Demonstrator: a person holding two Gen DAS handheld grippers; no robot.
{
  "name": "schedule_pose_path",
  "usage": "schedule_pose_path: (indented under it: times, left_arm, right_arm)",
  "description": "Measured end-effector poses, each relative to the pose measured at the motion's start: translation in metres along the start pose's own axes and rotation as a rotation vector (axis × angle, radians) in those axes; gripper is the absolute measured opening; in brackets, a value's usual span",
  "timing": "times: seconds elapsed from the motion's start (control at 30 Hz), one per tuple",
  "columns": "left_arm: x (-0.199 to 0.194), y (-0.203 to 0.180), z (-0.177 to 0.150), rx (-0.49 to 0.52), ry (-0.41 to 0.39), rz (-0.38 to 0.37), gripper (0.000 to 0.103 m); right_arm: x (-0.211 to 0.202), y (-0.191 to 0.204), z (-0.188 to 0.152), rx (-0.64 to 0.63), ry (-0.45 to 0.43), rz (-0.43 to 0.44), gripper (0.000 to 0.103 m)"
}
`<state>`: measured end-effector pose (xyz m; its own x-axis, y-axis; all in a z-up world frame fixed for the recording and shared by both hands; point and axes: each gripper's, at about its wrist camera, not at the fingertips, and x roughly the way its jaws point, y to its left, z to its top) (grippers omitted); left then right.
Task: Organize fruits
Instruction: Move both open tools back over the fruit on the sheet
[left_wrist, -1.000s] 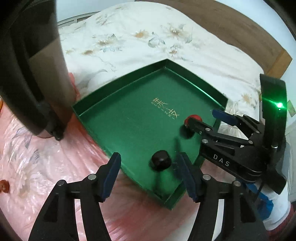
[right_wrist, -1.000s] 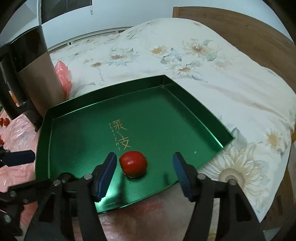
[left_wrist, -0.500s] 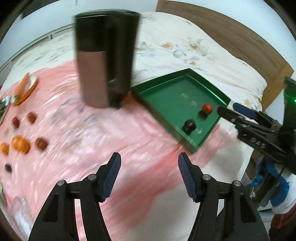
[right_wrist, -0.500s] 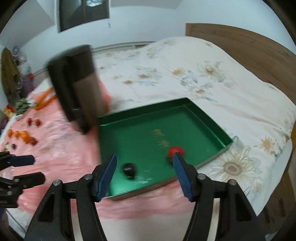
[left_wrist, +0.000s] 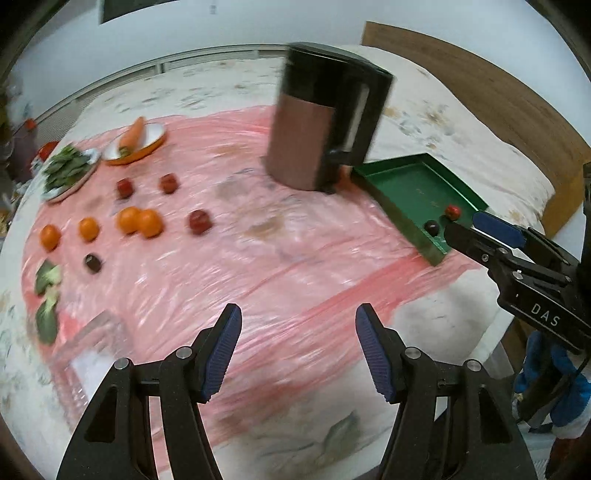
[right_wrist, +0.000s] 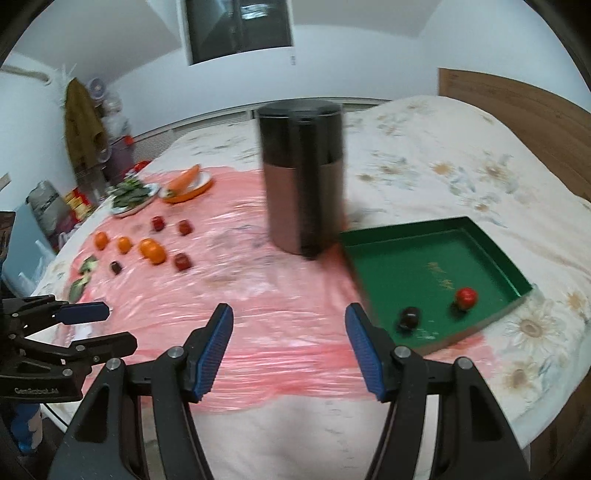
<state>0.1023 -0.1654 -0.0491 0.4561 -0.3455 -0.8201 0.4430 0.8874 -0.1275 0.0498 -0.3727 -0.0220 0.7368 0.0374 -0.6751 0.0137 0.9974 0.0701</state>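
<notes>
Right wrist: green tray (right_wrist: 513, 271) holds red fruit (right_wrist: 465, 297); dark fruit (right_wrist: 409, 317), perhaps plum.

I've got my left gripper (left_wrist: 297, 349) filling the bottom of its own view: matte black angular arms, round silver screw heads at the joints, and ribbed blue pads (left_wrist: 223, 349) on the inner faces. Over in the right view, my right gripper (right_wrist: 289, 349) is the same build, black with blue ribbed pads (right_wrist: 362, 349). At the right edge of the left view its black body carries white "DAS" lettering.
</notes>
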Motion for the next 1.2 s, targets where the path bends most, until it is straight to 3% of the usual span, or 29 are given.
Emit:
schedule_pose_path:
  times: [0.33,0.6,1.03,1.1,1.2]
  left_arm:
    - [-0.023,0.081,-0.036,-0.14,-0.024,0.076,0.058]
    - [-0.026,0.143,-0.056,-0.246,-0.016,0.14,0.058]
    - [0.013,0.221,-0.027,-0.334,0.013,0.192,0.058]
    - [0.022,0.23,-0.021,-0.341,0.018,0.196,0.058]
    - [0.037,0.242,-0.009,-0.338,0.027,0.207,0.057]
  right_arm:
    - [0.016,0.079,0.001,-0.107,0.028,0.097,0.087]
    - [0.052,0.106,0.002,-0.134,0.083,0.151,0.087]
    - [0.136,0.147,0.027,-0.189,0.141,0.269,0.072]
    - [0.146,0.15,0.03,-0.186,0.149,0.291,0.064]
    - [0.163,0.163,0.037,-0.205,0.158,0.338,0.059]
